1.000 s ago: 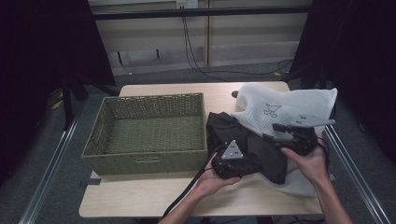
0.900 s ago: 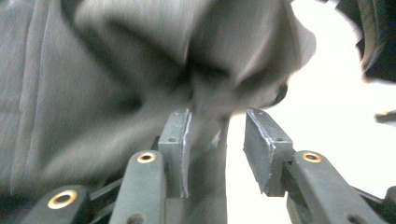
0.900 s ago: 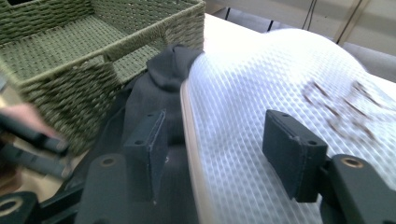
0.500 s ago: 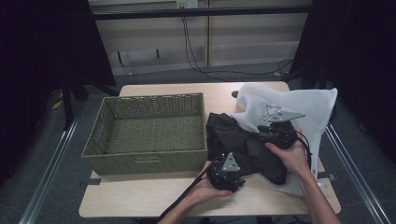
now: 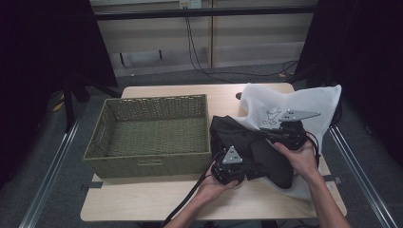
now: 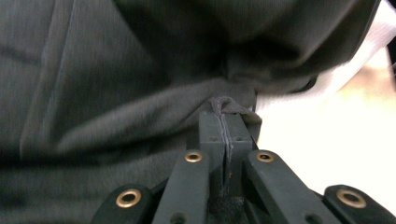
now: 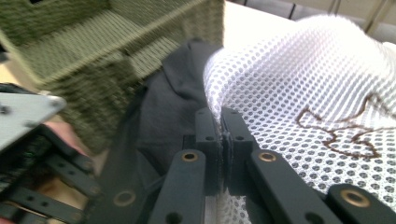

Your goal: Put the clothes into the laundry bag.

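Up close, left gripper (image 6: 226, 122) pinching dark garment (image 6: 116, 84), right gripper (image 7: 219, 122) pinching mesh bag (image 7: 303, 79).

A dark, seemingly charcoal garment (image 5: 252, 147) is lying right of centre. The mesh bag (image 5: 294, 102) is showing white with a brown outline motif; the woven basket (image 5: 147, 159) at left is looking olive green.

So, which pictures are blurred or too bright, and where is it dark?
High view: sharp, table evenly lit, both sides black. Left gripper view: dark garment softly blurred, background at right washed out. Right gripper view: white mesh bag glares near the top, green basket is smeared, jaws stay sharp.
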A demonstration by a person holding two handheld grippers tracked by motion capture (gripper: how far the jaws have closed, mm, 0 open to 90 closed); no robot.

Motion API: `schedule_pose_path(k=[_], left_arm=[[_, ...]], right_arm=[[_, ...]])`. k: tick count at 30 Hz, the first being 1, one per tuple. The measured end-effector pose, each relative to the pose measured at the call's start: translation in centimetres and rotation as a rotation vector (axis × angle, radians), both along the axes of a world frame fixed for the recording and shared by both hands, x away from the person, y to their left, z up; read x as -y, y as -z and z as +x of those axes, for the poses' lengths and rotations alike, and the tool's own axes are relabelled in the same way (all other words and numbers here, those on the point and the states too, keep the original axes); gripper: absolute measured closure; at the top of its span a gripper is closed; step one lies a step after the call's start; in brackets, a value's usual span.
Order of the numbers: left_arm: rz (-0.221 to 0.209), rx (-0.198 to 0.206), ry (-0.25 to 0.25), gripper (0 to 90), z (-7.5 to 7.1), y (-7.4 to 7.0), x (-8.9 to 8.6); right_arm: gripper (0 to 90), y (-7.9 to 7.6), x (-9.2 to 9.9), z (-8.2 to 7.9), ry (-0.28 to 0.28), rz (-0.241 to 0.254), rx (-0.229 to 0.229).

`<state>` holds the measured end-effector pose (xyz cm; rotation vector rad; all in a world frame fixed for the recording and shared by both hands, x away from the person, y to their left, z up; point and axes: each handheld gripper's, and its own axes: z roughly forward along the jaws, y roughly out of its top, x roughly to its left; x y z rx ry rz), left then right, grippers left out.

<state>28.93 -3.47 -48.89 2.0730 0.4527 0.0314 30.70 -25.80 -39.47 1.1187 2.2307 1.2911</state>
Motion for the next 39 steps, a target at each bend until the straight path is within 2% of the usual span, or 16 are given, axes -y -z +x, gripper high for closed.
schedule_pose_path(k=[4, 7, 8, 9, 13, 16, 18, 21, 25, 27, 28, 31, 33, 34, 36, 39], left_arm=[[-0.027, -0.008, 0.005, 89.0, 0.4, -0.6, 1.1], [-0.064, -0.034, -0.010, 89.0, 0.9, -1.0, 1.6], [-0.075, -0.024, -0.015, 89.0, 1.0, -1.2, 1.8], [-0.083, -0.024, -0.016, 89.0, 1.0, -1.5, 2.0], [-0.093, 0.002, -0.018, 89.1, 1.3, -2.5, 2.7], [-0.137, -0.008, -0.026, 89.1, 1.6, -3.2, 3.0], [-0.132, 0.015, -0.026, 89.1, 1.6, -4.1, 3.4], [-0.155, 0.051, -0.020, 89.1, 1.4, -5.9, 3.8], [-0.184, 0.086, -0.034, 89.1, 1.5, -8.0, 3.9], [-0.189, 0.080, -0.064, 89.1, 1.8, -8.6, 4.0], [-0.194, 0.086, -0.088, 89.1, 1.8, -8.6, 4.2], [-0.162, 0.070, -0.144, 89.1, 2.5, -7.7, 4.5], [-0.156, 0.018, -0.166, 89.0, 3.0, -6.7, 4.6], [-0.158, 0.008, -0.168, 89.0, 3.2, -6.1, 4.6], [-0.126, 0.016, -0.179, 88.8, 3.3, -5.3, 4.7], [-0.088, 0.025, -0.188, 88.3, 3.4, -4.1, 4.8]], right_arm=[[87.3, -0.3, -0.3, -0.4, -0.034, 0.011, 0.000], [87.4, -0.4, -0.2, -0.7, -0.039, 0.052, -0.003], [87.4, -0.6, -0.2, -0.8, -0.046, 0.076, 0.003], [87.4, -0.9, -0.2, -0.9, -0.054, 0.093, 0.009], [87.5, -2.6, -0.7, -1.6, -0.085, 0.104, 0.040], [87.5, -3.7, -0.9, -2.0, -0.095, 0.112, 0.058], [87.5, -4.6, -0.8, -2.2, -0.094, 0.144, 0.077], [87.6, -6.4, -0.8, -2.7, -0.101, 0.174, 0.111], [87.6, -8.2, -0.9, -3.6, -0.099, 0.170, 0.132], [87.7, -8.5, -0.8, -3.9, -0.090, 0.175, 0.132], [87.7, -8.5, -0.7, -4.0, -0.091, 0.195, 0.126], [87.7, -8.0, -0.8, -4.2, -0.087, 0.195, 0.112], [87.7, -6.8, -0.7, -4.1, -0.081, 0.188, 0.079], [87.7, -6.2, -0.5, -4.1, -0.078, 0.185, 0.065], [87.7, -5.0, -0.1, -4.2, -0.076, 0.204, 0.046], [87.8, -2.8, 0.4, -4.4, -0.063, 0.182, 0.003]])
